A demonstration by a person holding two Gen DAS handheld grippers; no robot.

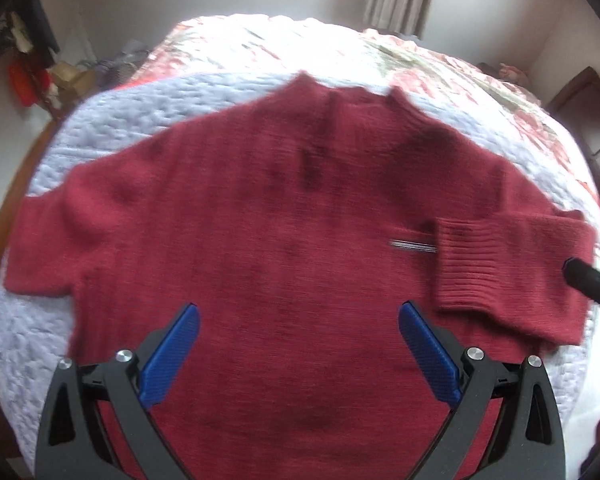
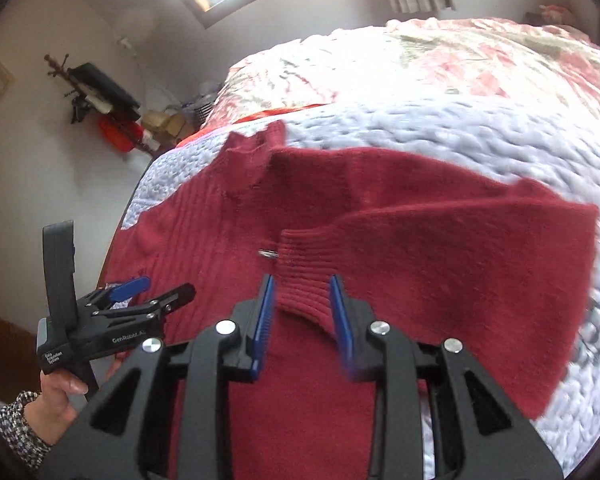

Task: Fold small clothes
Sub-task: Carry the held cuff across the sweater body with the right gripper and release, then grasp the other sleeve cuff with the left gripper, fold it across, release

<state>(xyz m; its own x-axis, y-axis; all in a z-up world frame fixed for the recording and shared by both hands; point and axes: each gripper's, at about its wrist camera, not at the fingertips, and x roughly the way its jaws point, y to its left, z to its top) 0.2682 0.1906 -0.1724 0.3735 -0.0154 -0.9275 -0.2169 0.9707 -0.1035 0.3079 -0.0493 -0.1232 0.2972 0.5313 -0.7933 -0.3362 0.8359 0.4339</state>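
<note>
A dark red knitted sweater lies spread flat on the bed, collar at the far side. Its right sleeve is folded inward across the body, and the ribbed cuff rests beside a small striped label. My left gripper hovers open above the lower body of the sweater with nothing between its blue pads. My right gripper is partly open and lines up with the cuff without pinching it. Only its black finger shows at the folded sleeve's right edge. The motion blur is slight.
The sweater lies on a pale blue quilted blanket over a floral bedspread. Clutter and boxes fill the far left corner by the wall. A dark cabinet stands at right. A hand holds the left gripper.
</note>
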